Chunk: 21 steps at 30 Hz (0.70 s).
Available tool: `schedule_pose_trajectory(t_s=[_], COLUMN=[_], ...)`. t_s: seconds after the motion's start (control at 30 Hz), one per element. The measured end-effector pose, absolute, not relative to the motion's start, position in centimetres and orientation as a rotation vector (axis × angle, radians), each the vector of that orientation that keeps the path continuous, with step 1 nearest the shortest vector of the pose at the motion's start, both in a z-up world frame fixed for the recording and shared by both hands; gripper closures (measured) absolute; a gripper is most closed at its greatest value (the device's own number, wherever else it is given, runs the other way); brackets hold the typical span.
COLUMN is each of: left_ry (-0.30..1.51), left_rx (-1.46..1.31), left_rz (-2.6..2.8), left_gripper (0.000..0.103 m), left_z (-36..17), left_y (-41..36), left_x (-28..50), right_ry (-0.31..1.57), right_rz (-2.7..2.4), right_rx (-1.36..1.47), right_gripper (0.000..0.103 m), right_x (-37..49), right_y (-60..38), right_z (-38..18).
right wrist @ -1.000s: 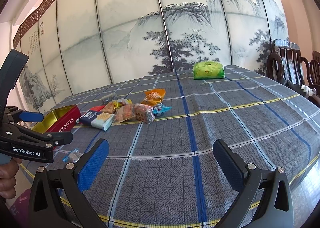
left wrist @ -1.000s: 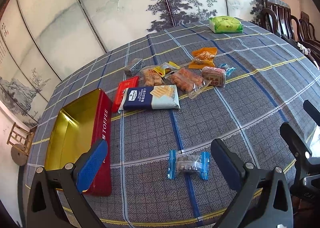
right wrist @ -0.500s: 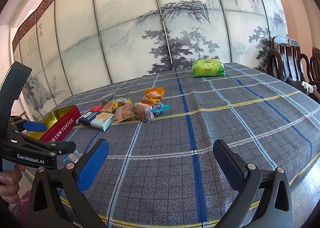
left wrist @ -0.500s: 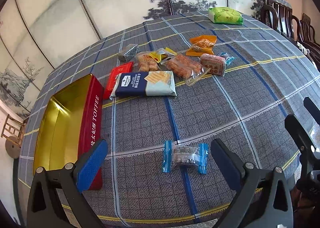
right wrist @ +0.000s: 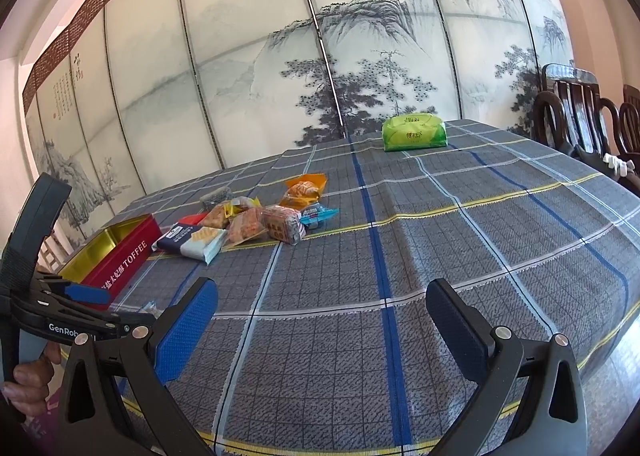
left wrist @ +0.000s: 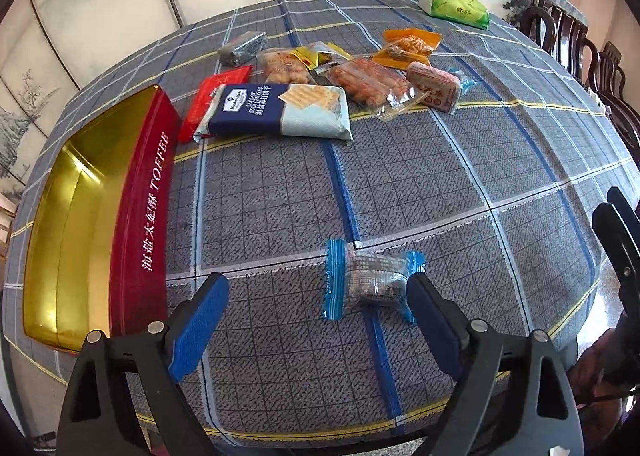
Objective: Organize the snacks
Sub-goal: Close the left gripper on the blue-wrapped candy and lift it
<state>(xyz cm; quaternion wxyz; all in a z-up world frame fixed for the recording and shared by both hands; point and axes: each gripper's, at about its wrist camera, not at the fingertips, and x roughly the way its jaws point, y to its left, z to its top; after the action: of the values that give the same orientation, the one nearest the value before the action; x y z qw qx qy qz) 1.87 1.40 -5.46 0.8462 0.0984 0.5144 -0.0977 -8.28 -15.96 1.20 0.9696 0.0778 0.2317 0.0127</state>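
Note:
A small clear candy with blue ends point(left wrist: 370, 282) lies on the plaid tablecloth point(left wrist: 440, 184). My left gripper point(left wrist: 316, 320) hangs just over it, jaws closing. Its right fingertip point(left wrist: 424, 296) is at the candy's right end and the left pad point(left wrist: 200, 320) stands well apart, so nothing is gripped. An open red toffee tin point(left wrist: 140, 216) with a gold inside sits to the left. Farther back lies a pile of snacks, with a blue cracker pack point(left wrist: 276, 112) in front. My right gripper point(right wrist: 322, 330) is open over bare cloth, with nothing between its fingers.
The pile holds a red packet point(left wrist: 216, 92), a clear bag of orange snacks point(left wrist: 368, 82), a pink block point(left wrist: 434, 88) and an orange packet point(left wrist: 408, 46). A green pack point(right wrist: 414, 132) sits at the far edge. Dark chairs point(right wrist: 580, 116) stand on the right, a painted screen point(right wrist: 320, 56) behind.
The left gripper has tilted downward and sunk toward the blue-ended candy, and its jaws have narrowed. The right gripper has stayed still.

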Motion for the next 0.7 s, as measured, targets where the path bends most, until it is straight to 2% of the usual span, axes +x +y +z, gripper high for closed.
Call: schedule_pose_trajectory(t_s=[0.2, 0.27, 0.33, 0.37, 0.43, 0.47, 0.5, 0.53, 0.7], left_ry=[1.098, 1.099, 1.101, 1.103, 1.096, 1.087, 1.077, 1.064, 1.049], left_rx=[0.204, 0.178, 0.163, 0.162, 0.143, 0.152, 0.173, 0.185, 0.171], left_rz=[-0.225, -0.246, -0.267, -0.273, -0.308, -0.316, -0.311, -0.306, -0.322], left_gripper=[0.017, 0.025, 0.041, 0.044, 0.065, 0.071, 0.072, 0.079, 0.08], left_z=[-6.1, -6.1, -6.2, -6.2, -6.2, -6.2, -6.1, -6.0, -5.3], left_y=[1.1, 1.2, 1.1, 1.0, 0.9, 0.7, 0.5, 0.4, 0.8], left_x=[2.2, 2.3, 2.5, 2.5, 2.3, 2.2, 2.0, 1.9, 1.6], right_ry=[0.474, 0.475, 0.478, 0.479, 0.484, 0.487, 0.488, 0.488, 0.489], right_rz=[0.028, 0.028, 0.028, 0.027, 0.025, 0.025, 0.024, 0.024, 0.025], right_rx=[0.172, 0.173, 0.177, 0.18, 0.184, 0.186, 0.186, 0.188, 0.189], right_gripper=[0.0, 0.0, 0.0, 0.0, 0.0, 0.0, 0.0, 0.0, 0.0], right_x=[-8.3, -8.3, -8.3, -8.3, -8.2, -8.2, -8.3, -8.2, -8.1], right_y=[-16.2, -16.2, -16.0, -15.9, -15.8, -15.7, -15.4, -15.6, -15.9], right_z=[1.4, 1.4, 1.2, 1.2, 1.1, 1.1, 1.0, 1.1, 1.2])
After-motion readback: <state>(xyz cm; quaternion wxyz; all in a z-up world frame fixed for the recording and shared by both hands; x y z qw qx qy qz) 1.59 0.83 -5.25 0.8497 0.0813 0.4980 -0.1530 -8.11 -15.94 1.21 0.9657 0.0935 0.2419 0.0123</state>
